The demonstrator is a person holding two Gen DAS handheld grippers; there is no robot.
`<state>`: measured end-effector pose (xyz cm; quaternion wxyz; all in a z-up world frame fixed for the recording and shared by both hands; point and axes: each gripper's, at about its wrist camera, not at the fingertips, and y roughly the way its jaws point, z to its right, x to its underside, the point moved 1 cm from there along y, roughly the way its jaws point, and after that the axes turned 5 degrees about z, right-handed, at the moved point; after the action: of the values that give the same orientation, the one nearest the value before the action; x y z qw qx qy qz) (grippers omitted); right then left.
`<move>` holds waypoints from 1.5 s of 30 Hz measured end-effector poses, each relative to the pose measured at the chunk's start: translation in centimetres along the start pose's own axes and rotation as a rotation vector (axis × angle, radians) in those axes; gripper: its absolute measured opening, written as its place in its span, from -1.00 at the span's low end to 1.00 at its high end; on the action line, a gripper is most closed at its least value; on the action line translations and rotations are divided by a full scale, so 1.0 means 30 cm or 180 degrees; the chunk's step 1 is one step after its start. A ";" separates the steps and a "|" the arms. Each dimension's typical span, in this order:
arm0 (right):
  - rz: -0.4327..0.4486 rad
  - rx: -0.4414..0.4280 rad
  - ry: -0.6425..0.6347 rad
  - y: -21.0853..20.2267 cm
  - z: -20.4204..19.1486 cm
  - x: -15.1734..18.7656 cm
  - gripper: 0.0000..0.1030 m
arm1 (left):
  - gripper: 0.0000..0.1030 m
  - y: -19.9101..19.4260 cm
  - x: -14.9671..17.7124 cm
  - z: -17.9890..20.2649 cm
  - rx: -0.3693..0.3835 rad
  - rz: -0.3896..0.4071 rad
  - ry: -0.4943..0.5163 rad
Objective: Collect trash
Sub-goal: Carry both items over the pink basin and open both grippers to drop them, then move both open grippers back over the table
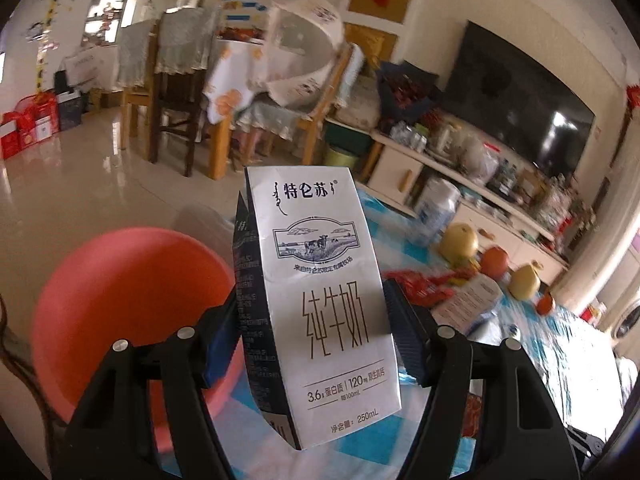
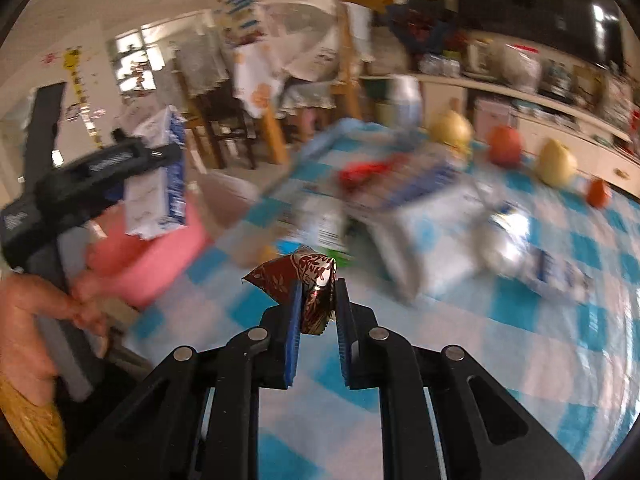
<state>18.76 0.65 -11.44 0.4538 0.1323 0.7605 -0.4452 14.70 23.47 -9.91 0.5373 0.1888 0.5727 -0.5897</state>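
My left gripper (image 1: 310,312) is shut on a white milk carton (image 1: 320,292) with a cow picture, held upright off the table. Behind it to the left sits a pink round bin (image 1: 128,304). In the right wrist view the same carton (image 2: 158,184) hangs over the pink bin (image 2: 152,252), with a hand (image 2: 36,320) on the left gripper's handle. My right gripper (image 2: 316,292) is shut on a crumpled red and gold wrapper (image 2: 300,276) lifted above the blue checked tablecloth (image 2: 520,340).
On the table lie a red wrapper (image 2: 366,172), white plastic packs (image 2: 432,232) and a foil pack (image 2: 516,240). Yellow and orange fruit (image 2: 556,162) line its far edge beside a white jar (image 2: 404,100). Chairs, a TV stand (image 1: 480,184) and a television stand beyond.
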 end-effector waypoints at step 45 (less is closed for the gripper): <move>0.0194 0.0469 -0.0366 -0.032 -0.166 0.104 0.91 | 0.79 0.006 -0.021 -0.029 -0.0126 0.0454 0.0734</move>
<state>13.60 3.43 -12.49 0.4991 0.1627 0.6940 -0.4928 14.72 24.53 -9.71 0.5121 0.2849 0.6273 -0.5129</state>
